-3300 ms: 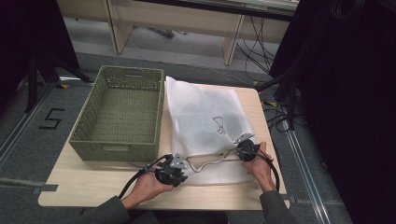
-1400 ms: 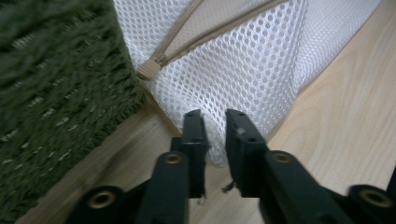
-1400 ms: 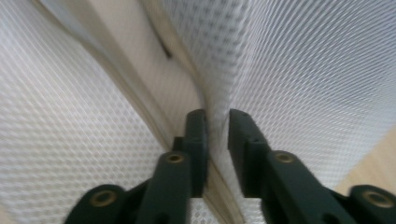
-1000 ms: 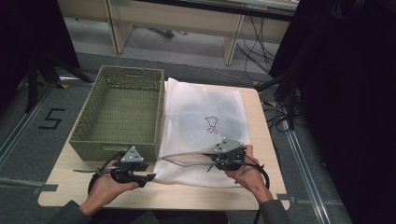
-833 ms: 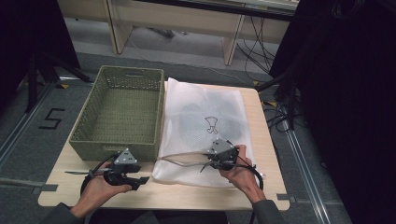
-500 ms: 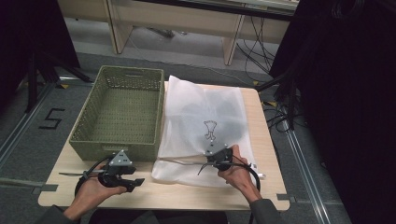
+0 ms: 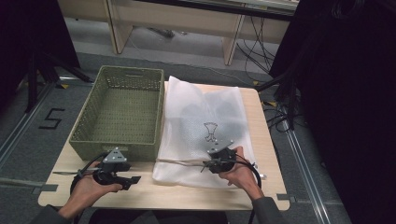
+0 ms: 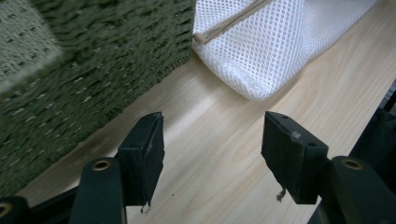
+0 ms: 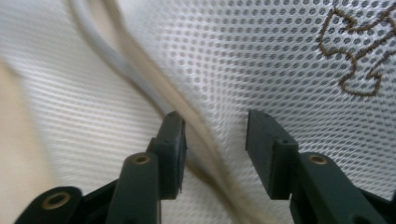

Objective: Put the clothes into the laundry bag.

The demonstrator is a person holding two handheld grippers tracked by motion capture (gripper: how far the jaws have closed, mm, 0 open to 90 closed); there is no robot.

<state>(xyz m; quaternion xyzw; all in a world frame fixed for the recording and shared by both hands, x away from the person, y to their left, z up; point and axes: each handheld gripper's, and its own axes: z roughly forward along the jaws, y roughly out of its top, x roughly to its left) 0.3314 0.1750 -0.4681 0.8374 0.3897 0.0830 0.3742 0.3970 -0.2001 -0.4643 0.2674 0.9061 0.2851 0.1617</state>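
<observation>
- Left gripper [image 7: 133, 179] hovers low over the bare table [image 7: 187, 193] at the near edge, about 7 o'clock; its jaws have just been opening, stand apart and hold nothing.
- Right gripper [image 7: 205, 164] sits at about 5 o'clock on the bag's near end; its jaws have just been opening, and the cord [image 9: 187, 116] runs between them, close by one pad. I cannot tell whether it touches.
- The white mesh bag [image 7: 201, 116] lies flat from centre toward 12 o'clock, its brown emblem [image 7: 210, 131] just beyond the right gripper.
- The green basket [image 7: 119, 109] stands at 10 o'clock, right beside the bag.
</observation>
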